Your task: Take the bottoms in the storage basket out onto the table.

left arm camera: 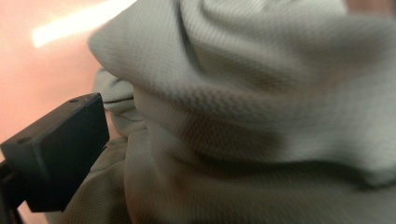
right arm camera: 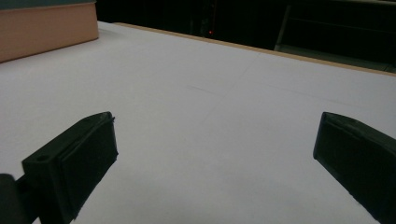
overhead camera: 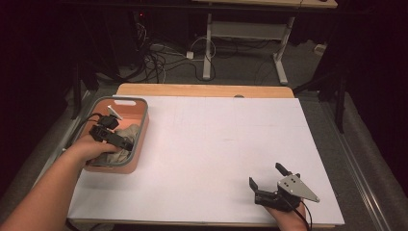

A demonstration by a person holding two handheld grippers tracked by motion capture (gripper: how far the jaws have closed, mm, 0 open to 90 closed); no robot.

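White sheet-covered wooden table (overhead camera: 211, 144), cabled dark floor behind; left gripper (overhead camera: 113, 137) in salmon plastic bin (overhead camera: 139, 139) against grey cloth (left arm camera: 261, 116), jaw state unclear; right gripper (overhead camera: 269, 177) jaws wide, empty.

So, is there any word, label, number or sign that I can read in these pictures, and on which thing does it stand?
None. No text can be read on the bin, the cloth, the table, the left gripper or the right gripper.
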